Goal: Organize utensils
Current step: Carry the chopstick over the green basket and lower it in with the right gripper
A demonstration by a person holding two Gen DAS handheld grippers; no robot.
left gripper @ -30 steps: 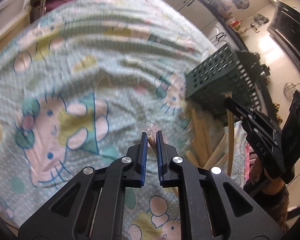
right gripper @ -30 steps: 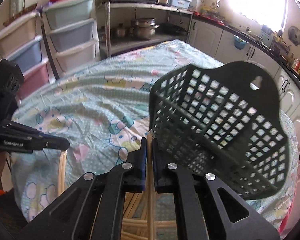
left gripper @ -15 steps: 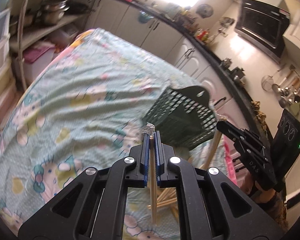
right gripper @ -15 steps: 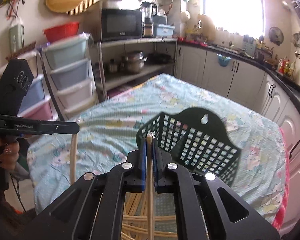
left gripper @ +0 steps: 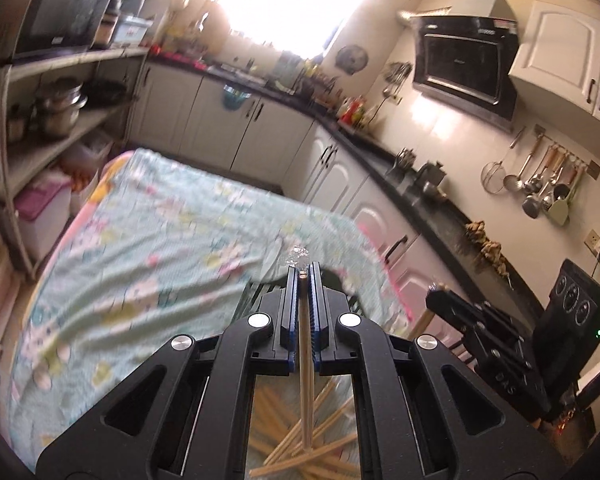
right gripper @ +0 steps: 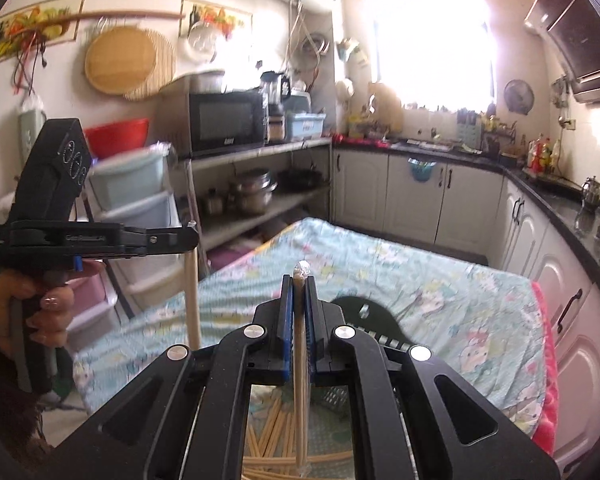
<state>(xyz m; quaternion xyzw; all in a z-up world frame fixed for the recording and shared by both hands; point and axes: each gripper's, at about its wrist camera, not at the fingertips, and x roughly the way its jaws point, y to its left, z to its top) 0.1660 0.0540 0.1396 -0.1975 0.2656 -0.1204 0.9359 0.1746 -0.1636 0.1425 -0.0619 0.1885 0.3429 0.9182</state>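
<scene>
The left gripper (left gripper: 302, 276) has its jaws pinched on a single wooden chopstick (left gripper: 305, 380), which hangs down between the blue pads, its top end carrying a crumple of clear wrap. The right gripper (right gripper: 299, 285) likewise clamps its own chopstick (right gripper: 299, 392), held upright with wrap at the tip. Below both, a loose pile of chopsticks (left gripper: 300, 440) lies criss-crossed on the cartoon-print tablecloth (left gripper: 148, 264). Just beyond the right gripper's jaws, the dark green perforated basket (right gripper: 364, 320) rests on the cloth. A hand (right gripper: 32, 304) grips the left gripper's handle at the edge of the right wrist view.
</scene>
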